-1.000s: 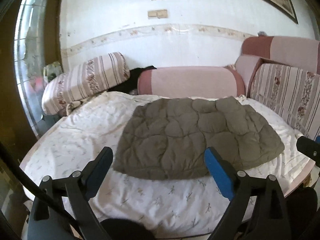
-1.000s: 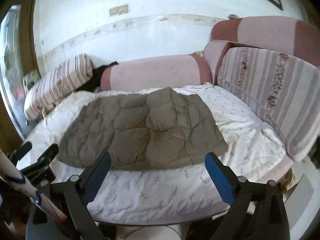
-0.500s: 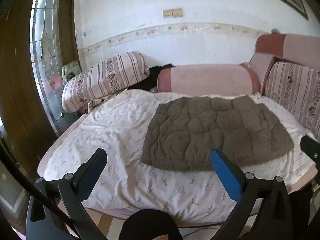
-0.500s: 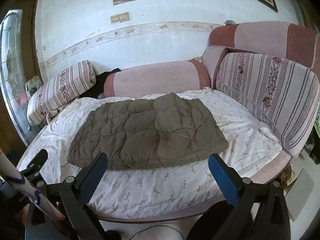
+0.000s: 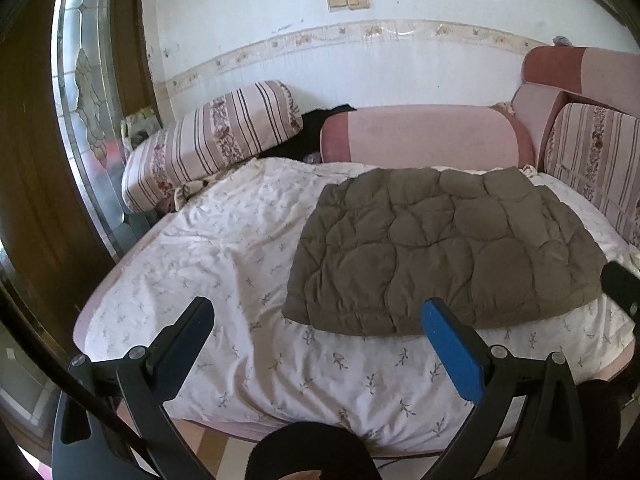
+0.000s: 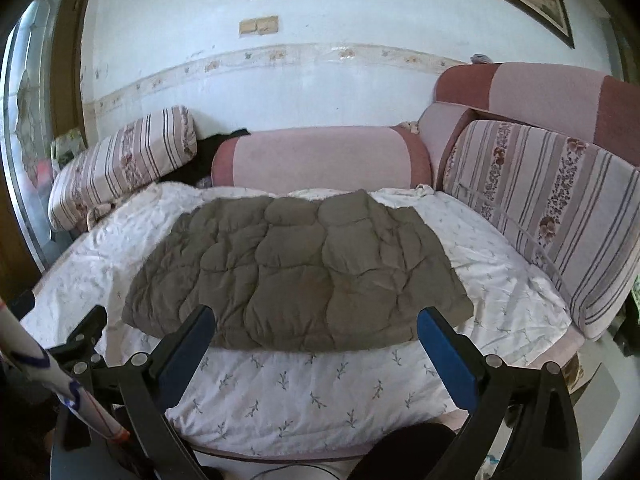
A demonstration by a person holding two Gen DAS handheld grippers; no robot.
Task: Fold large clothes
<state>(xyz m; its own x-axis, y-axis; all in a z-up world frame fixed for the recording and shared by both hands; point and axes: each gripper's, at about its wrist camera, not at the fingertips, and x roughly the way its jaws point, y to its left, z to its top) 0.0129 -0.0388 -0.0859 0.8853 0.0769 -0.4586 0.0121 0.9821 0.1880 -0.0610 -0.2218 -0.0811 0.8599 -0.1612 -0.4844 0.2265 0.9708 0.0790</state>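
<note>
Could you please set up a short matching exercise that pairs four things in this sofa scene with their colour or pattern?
Things:
1. quilted garment
2. sheet
3. bolster
4. cushion on the left

Descriptions:
A. plain pink with darker red ends
B. olive brown, lying flat
C. pink stripes with flower bands
D. white with small leaf sprigs

Pairs: 1-B, 2-D, 3-A, 4-C
</note>
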